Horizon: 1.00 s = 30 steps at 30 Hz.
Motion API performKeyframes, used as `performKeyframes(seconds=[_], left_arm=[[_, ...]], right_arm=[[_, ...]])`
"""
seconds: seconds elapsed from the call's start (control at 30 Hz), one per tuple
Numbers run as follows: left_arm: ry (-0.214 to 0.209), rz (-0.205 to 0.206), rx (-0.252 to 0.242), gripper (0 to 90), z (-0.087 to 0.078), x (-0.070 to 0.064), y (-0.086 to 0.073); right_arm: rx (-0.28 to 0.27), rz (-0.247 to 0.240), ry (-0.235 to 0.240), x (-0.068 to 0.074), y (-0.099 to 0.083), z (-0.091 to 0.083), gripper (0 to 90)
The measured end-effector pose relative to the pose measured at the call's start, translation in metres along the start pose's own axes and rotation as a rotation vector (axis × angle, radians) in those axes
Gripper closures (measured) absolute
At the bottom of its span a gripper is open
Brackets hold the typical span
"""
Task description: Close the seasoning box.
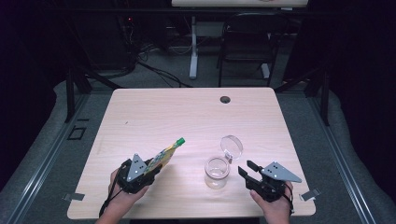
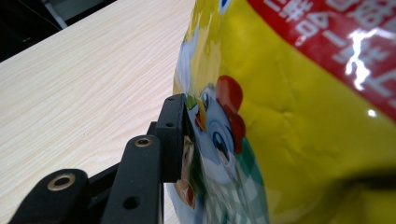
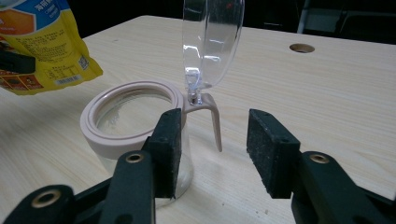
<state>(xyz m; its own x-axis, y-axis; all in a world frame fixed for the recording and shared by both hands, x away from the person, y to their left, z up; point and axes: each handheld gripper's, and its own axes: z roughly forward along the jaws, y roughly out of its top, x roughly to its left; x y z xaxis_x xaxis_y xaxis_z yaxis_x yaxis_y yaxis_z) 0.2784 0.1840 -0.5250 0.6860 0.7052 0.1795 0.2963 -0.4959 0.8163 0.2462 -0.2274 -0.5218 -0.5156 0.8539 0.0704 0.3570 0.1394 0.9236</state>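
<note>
My left gripper (image 1: 150, 169) is shut on a yellow seasoning pouch (image 1: 166, 154) with a green top, held tilted above the table's front left. In the left gripper view one black pad (image 2: 175, 135) presses the pouch (image 2: 289, 116) beside its cartoon chicken print. A clear glass jar (image 1: 216, 171) with a pinkish rim stands at front centre, its clear hinged lid (image 1: 231, 146) swung up and back. My right gripper (image 1: 247, 170) is open just right of the jar. Its view shows the jar (image 3: 133, 123) by the left pad, the lid (image 3: 211, 42) upright and the pouch (image 3: 44, 44) at upper left.
The light wooden table (image 1: 187, 116) has a round cable hole (image 1: 225, 99) near its far edge. Beyond the table stand a dark chair (image 1: 247, 44) and a white desk leg (image 1: 193, 51), with cables on the floor.
</note>
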Motion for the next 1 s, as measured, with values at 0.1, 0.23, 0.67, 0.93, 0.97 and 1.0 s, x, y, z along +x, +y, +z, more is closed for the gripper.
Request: performKeyframes(seconds=[0.1, 0.23, 0.67, 0.93, 0.97, 1.0], left_arm=[[0.007, 0.014, 0.005, 63.2, 0.000, -0.001, 0.000], [0.024, 0.035, 0.013, 63.2, -0.001, -0.004, 0.000], [0.030, 0.078, 0.017, 63.2, 0.001, -0.011, 0.004], [0.044, 0.115, 0.021, 63.3, 0.003, -0.018, 0.008], [0.044, 0.115, 0.021, 63.3, 0.003, -0.018, 0.008], [0.046, 0.124, 0.021, 63.3, 0.004, -0.019, 0.009]], right_arm=[[-0.011, 0.000, 0.001, 0.000, 0.000, 0.000, 52.2], [-0.020, -0.002, 0.000, 0.001, 0.002, -0.001, 53.7], [-0.025, -0.054, 0.008, 0.009, 0.006, -0.004, 60.7], [-0.032, -0.111, 0.005, 0.019, 0.011, -0.006, 64.4], [-0.032, -0.111, 0.005, 0.019, 0.011, -0.006, 64.4], [-0.034, -0.122, 0.008, 0.020, 0.011, -0.006, 64.4]])
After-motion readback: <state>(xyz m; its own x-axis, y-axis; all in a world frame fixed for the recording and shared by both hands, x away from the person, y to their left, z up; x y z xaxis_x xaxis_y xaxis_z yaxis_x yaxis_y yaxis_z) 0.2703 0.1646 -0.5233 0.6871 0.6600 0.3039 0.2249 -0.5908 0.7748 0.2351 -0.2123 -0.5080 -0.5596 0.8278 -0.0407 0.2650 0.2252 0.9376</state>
